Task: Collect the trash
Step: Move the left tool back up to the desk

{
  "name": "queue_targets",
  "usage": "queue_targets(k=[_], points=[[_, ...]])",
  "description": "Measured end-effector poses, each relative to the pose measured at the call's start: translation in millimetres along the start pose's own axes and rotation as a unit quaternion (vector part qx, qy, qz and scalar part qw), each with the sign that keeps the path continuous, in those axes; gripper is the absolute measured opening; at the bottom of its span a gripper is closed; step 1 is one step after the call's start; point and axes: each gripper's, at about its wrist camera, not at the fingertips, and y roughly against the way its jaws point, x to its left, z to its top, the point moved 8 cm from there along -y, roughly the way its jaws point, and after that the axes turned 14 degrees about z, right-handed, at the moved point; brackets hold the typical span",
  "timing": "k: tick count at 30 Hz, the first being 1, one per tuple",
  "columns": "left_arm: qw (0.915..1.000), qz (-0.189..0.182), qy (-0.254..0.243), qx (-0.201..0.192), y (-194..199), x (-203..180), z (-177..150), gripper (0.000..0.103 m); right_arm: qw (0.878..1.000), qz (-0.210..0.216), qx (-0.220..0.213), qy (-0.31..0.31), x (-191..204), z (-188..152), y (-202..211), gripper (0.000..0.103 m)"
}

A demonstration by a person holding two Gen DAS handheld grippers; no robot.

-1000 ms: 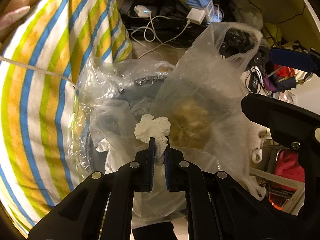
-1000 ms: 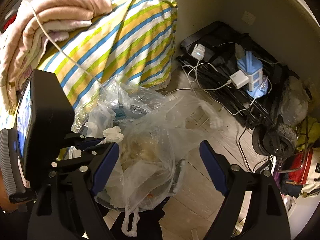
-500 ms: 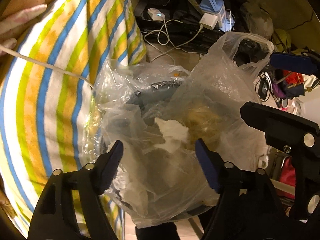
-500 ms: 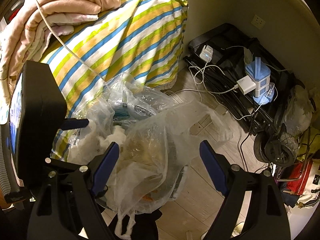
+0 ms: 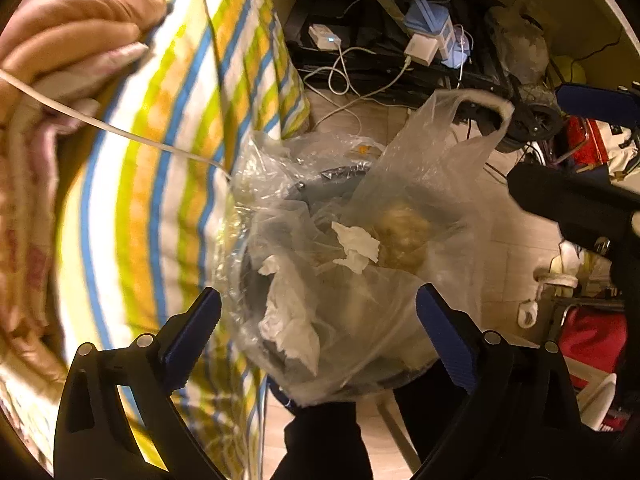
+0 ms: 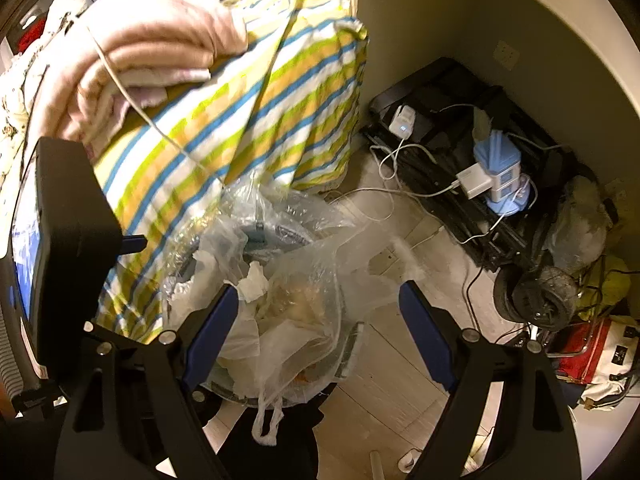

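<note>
A bin on the floor is lined and heaped with clear plastic bags (image 5: 420, 184) (image 6: 320, 280). A crumpled white tissue (image 5: 356, 246) (image 6: 254, 282) lies loose on top of the trash. My left gripper (image 5: 318, 322) hangs straight above the bin; its jaws are opening and nothing is between them. My right gripper (image 6: 318, 316) stands open over the bin's right side, holding nothing. Its black body (image 5: 568, 196) shows at the right of the left wrist view.
A striped yellow, blue and white bedsheet (image 5: 160, 152) (image 6: 248, 120) hangs right beside the bin, with pink bedding (image 6: 160, 36) and a white cable (image 5: 120, 132) on it. Chargers and a blue power tower (image 6: 500, 172) sit on the floor behind, with cables. Bags and a wheel (image 6: 536, 296) crowd the right.
My left gripper went from shut on the white tissue to wide open, and the tissue dropped onto the trash in the bin. Both grippers have risen away from the bin.
</note>
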Motion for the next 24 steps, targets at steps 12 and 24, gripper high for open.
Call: queue_targets(k=[12,24], points=[[0.9987,0.006,0.007,-0.049,104,40,42,0.097,0.998,-0.012,-0.052,-0.019,13,40,105,0.080],[0.9914,0.010,-0.012,-0.130,225,61,95,0.097,0.988,-0.042,-0.137,-0.052,16,83,223,0.080]])
